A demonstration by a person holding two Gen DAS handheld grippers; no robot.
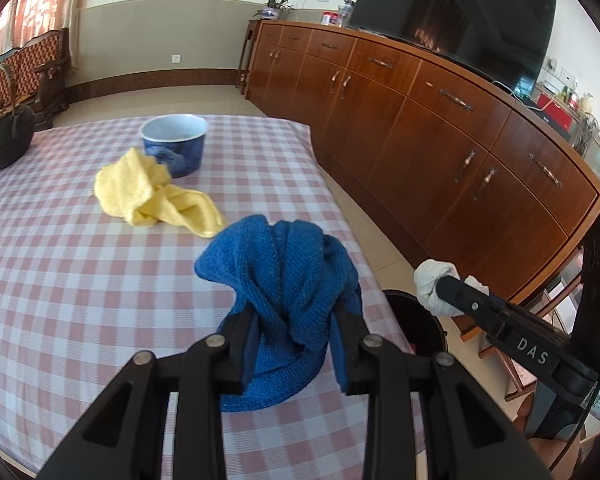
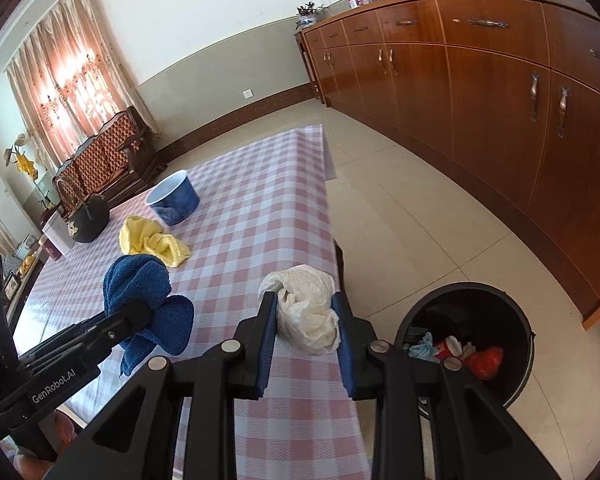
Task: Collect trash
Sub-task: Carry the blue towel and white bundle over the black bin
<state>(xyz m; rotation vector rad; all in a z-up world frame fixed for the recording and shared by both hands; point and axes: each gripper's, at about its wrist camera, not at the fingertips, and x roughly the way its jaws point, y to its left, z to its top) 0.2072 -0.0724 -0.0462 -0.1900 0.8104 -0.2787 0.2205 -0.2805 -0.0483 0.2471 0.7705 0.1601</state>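
Observation:
My left gripper (image 1: 292,332) is shut on a blue knitted cloth (image 1: 288,276) and holds it just above the checked table (image 1: 80,280); it also shows in the right wrist view (image 2: 140,316). My right gripper (image 2: 306,312) is shut on a crumpled white tissue wad (image 2: 308,312) over the table's right edge; in the left wrist view the wad (image 1: 434,280) hangs beside the black trash bin (image 1: 416,320). The bin (image 2: 468,304) stands on the floor right of the table and holds several pieces of trash.
A yellow cloth (image 1: 152,196) lies mid-table next to a blue bowl (image 1: 176,144). A black kettle (image 1: 4,140) stands at the far left. A long wooden sideboard (image 1: 440,128) runs along the right, with tiled floor (image 2: 400,208) between it and the table.

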